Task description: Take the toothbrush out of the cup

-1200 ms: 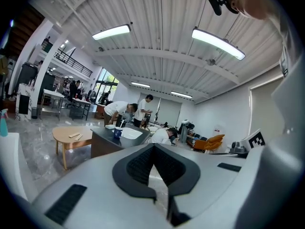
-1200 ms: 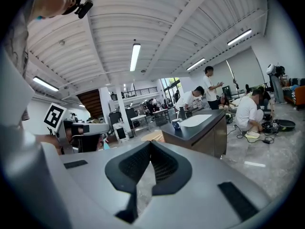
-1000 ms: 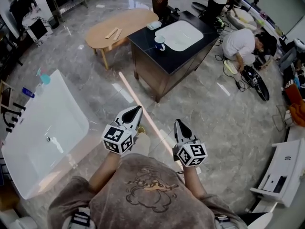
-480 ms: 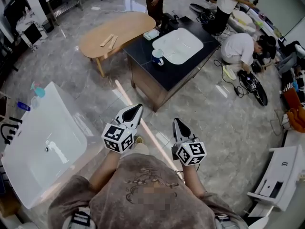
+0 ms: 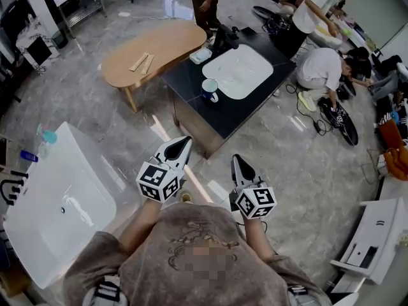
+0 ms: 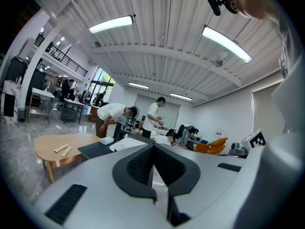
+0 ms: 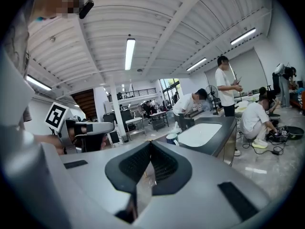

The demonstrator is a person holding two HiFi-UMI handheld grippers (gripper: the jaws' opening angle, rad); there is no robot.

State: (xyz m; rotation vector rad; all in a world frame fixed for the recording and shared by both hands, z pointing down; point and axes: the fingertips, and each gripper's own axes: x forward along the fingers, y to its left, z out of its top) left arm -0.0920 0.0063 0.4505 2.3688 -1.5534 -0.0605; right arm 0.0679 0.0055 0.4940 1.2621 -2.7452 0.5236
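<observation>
A blue and white cup (image 5: 210, 90) stands on the dark counter (image 5: 191, 81) ahead of me, beside a white basin (image 5: 238, 72); the toothbrush cannot be made out in it. The cup (image 7: 172, 139) also shows small in the right gripper view, left of the basin (image 7: 200, 132). My left gripper (image 5: 180, 146) and right gripper (image 5: 238, 164) are held side by side over the floor, well short of the counter. Both are shut with nothing between their jaws. In the left gripper view the counter (image 6: 102, 149) lies ahead.
A light wooden table (image 5: 150, 50) stands left of the counter. A large white tub (image 5: 57, 203) lies on the floor at my left. People stand and crouch behind and to the right of the counter (image 5: 319, 65). Cables and gear litter the floor at right (image 5: 338, 116).
The counter, wooden table and tub have all drawn closer and lower in the head view as I walk forward. Both grippers keep their pose in front of me, still shut.
</observation>
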